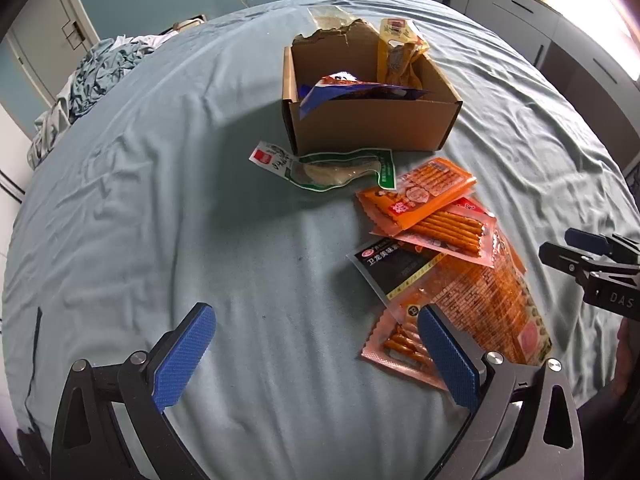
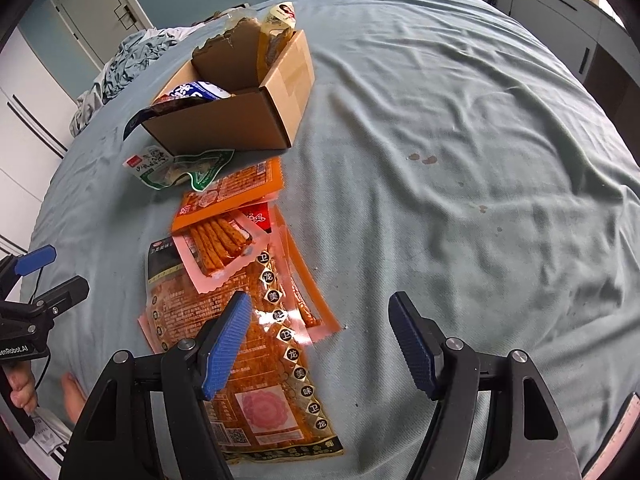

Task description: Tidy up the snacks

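Note:
A cardboard box (image 1: 372, 128) (image 2: 240, 120) stands on the bed with a yellow packet (image 1: 398, 54) and a blue packet (image 1: 352, 90) inside. A green-and-white packet (image 1: 324, 170) (image 2: 180, 168) lies in front of it. Nearer lies a pile of orange snack packets (image 1: 432, 196) (image 2: 228, 188), with a large orange packet (image 1: 480, 296) (image 2: 272, 360) at the near end. My left gripper (image 1: 316, 316) is open and empty, left of the pile. My right gripper (image 2: 320, 304) is open and empty above the large packet's right edge; it also shows in the left wrist view (image 1: 568, 248).
The light blue bedsheet (image 1: 160, 200) (image 2: 460, 160) covers the bed. Crumpled bedding (image 1: 100, 68) lies at the far left. White cabinets (image 1: 520, 12) stand at the far right. The left gripper shows at the left edge of the right wrist view (image 2: 44, 276).

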Tool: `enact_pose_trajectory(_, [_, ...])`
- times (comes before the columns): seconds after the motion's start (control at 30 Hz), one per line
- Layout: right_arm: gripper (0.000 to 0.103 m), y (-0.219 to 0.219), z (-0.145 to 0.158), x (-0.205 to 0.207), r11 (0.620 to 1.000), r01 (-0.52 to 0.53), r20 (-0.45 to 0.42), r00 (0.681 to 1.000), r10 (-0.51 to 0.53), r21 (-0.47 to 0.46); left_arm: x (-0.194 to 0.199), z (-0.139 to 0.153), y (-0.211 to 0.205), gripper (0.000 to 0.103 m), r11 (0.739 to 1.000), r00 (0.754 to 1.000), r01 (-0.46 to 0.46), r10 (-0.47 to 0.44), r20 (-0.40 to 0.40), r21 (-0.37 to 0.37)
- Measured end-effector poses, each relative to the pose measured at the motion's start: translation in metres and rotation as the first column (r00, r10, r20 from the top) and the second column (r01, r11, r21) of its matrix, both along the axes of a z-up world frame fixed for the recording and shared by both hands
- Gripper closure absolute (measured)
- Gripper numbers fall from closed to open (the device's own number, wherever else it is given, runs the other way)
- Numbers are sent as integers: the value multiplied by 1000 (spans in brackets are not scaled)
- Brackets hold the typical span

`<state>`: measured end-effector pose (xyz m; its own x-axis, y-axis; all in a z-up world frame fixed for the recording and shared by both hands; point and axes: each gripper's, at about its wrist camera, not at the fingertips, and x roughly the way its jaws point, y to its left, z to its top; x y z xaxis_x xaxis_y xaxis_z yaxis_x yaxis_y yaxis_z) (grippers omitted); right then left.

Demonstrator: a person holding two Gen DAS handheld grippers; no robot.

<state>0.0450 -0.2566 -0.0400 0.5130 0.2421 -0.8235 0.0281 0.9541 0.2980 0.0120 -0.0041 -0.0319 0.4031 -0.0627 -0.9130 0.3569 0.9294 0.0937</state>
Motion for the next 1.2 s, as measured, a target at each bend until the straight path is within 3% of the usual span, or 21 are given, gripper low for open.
enact_pose_trajectory(1.2, [33,-1,4,-2,1000,3,3,1000,-3,-12,1,-3,-3,0,1000,1000,1,-1,-2,17])
